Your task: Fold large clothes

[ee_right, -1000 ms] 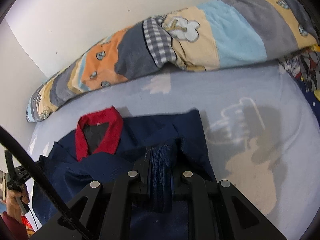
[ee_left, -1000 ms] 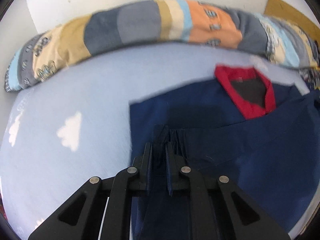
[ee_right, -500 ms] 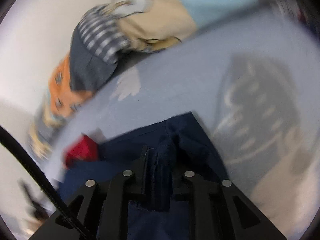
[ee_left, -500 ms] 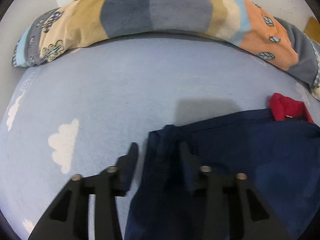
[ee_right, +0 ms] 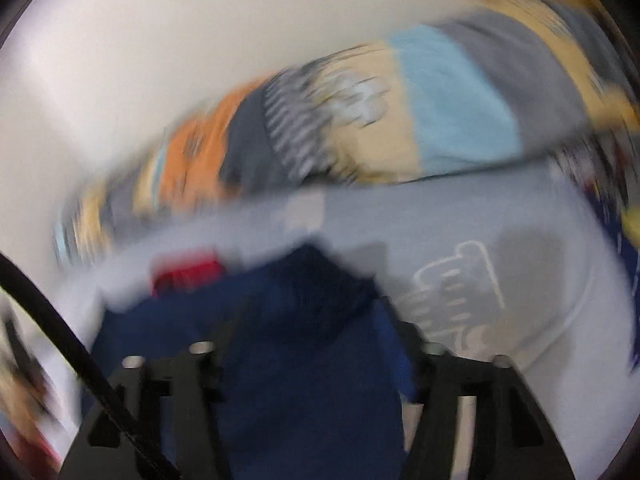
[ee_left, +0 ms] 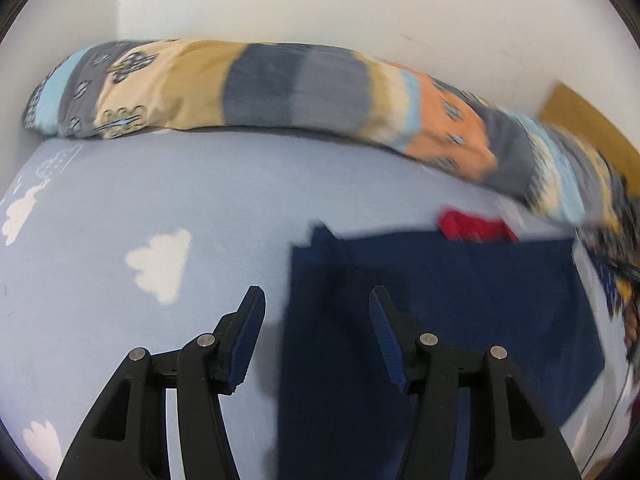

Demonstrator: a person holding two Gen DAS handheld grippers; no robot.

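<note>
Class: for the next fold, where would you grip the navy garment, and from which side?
Probably the navy garment at its left edge, near the far corner, coming from the bare sheet side. That edge lies flat, straight and exposed, while the red collar end is crowded by the quilt.

My left gripper (ee_left: 316, 304): black angular fingers, blue ribbed pads (ee_left: 245, 344), silver pivot screws. My right gripper (ee_right: 308, 320): same black build, black cable (ee_right: 60, 336) running alongside.

Bright, even light; fisheye bending at edges; left view mildly blurred, right view heavily motion-smeared.
</note>
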